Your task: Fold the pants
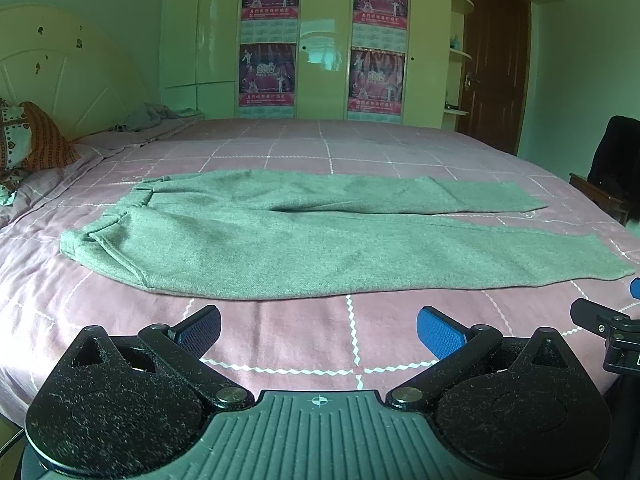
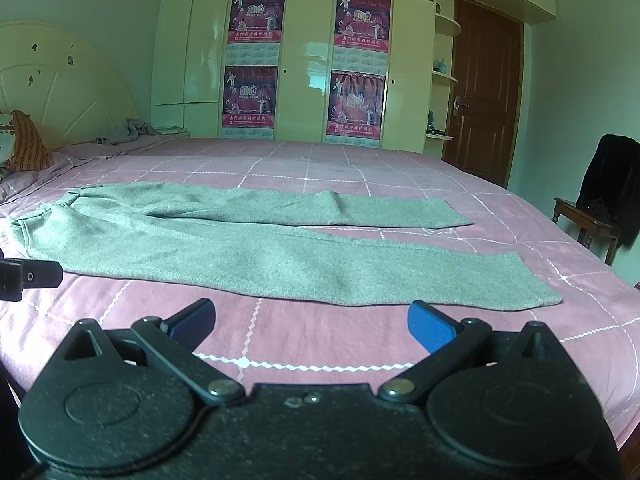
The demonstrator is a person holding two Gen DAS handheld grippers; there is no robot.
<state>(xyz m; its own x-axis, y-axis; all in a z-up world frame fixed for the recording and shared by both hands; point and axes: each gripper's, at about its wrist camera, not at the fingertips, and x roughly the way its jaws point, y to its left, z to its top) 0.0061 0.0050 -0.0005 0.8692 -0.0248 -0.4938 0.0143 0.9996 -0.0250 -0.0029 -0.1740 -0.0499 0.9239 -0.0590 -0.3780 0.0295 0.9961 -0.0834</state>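
Pink quilted bedding (image 1: 280, 148) with a white grid pattern fills the room's foreground, backed by a cream headboard (image 1: 60, 68) at the left, a glossy wardrobe (image 1: 316, 40) hung with four red posters, and a brown door (image 1: 496, 68) at the right. At the far left edge a patterned pillow (image 1: 24, 140) is cut off by the frame. Grey pants (image 1: 260, 240) lie flat across the bed, waistband to the left and both legs running right; the near leg's hem is close to the right edge in the left wrist view but fully seen in the right wrist view (image 2: 280, 256). The left gripper (image 1: 319, 326) hovers just short of the pants, its fingers spread wide and holding nothing. The right gripper (image 2: 311, 320) is likewise spread and empty, near the hem end. A chair (image 2: 588, 220) draped in dark cloth stands at the far right, partly cut off.
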